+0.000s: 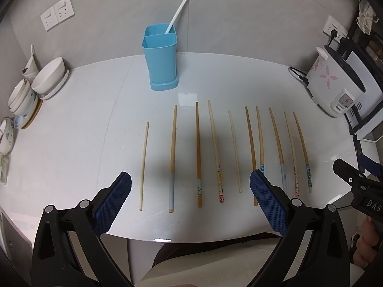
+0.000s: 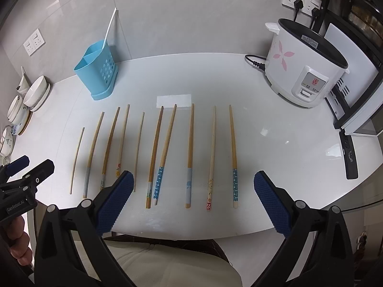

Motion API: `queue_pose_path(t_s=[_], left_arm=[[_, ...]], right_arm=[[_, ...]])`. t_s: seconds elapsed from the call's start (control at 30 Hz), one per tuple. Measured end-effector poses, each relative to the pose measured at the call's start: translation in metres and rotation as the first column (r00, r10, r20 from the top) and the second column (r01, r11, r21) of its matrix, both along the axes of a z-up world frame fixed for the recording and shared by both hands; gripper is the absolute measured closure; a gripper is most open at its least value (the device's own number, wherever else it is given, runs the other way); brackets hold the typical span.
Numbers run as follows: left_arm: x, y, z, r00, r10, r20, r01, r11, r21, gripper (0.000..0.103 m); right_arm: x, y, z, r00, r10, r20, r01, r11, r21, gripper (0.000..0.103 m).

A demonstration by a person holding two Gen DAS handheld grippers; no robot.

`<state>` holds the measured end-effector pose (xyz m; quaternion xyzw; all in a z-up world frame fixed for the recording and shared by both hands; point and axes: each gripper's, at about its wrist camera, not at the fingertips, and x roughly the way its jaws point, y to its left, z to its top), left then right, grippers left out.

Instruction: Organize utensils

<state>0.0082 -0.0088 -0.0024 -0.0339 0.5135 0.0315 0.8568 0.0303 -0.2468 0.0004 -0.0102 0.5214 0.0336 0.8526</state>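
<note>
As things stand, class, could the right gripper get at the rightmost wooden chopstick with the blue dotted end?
Probably yes. The right gripper has its jaws wide open and empty, and the blue-dotted wooden chopstick lies apart from its neighbours with nothing over it.

Ten chopsticks [image 1: 198, 153] lie in a row before the open left claw [image 1: 190, 191], blue holder [image 1: 160, 57] behind.

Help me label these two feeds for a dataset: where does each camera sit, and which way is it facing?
Left wrist: on the left gripper, jaws open, at the table's near edge, facing the blue holder against the wall; right gripper and a hand at right.
Right wrist: on the right gripper, jaws open, further right, facing the rice cooker side; left gripper at left.
Shared: ten chopsticks in a row, holder, bowls, cooker.
</note>
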Motion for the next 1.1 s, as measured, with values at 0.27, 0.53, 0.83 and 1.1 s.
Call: queue_pose_path(t_s=[0.27, 0.53, 0.83, 1.1], left_arm=[[0.001, 0.002, 0.0, 1.0, -0.004, -0.007, 0.004, 1.0, 0.004, 0.006], [0.016, 0.032, -0.005, 0.999, 0.044, -0.008, -0.044, 0.999, -0.006, 0.006], [0.051, 0.086, -0.048, 0.991, 0.094, -0.093, -0.096, 0.995, -0.025, 0.007], [0.074, 0.116, -0.117, 0.971, 0.102, -0.218, -0.106, 0.994, -0.01, 0.016]], right_arm=[[0.001, 0.003, 0.003, 1.0, 0.002, 0.004, -0.002, 1.0, -0.008, 0.007], [0.021, 0.021, 0.0, 0.999, 0.033, -0.004, -0.033, 0.999, -0.004, 0.007], [0.058, 0.06, -0.049, 0.993, 0.081, -0.091, -0.081, 0.997, 0.009, 0.02], [0.083, 0.072, -0.116, 0.97, 0.054, -0.238, -0.061, 0.998, -0.025, 0.034]])
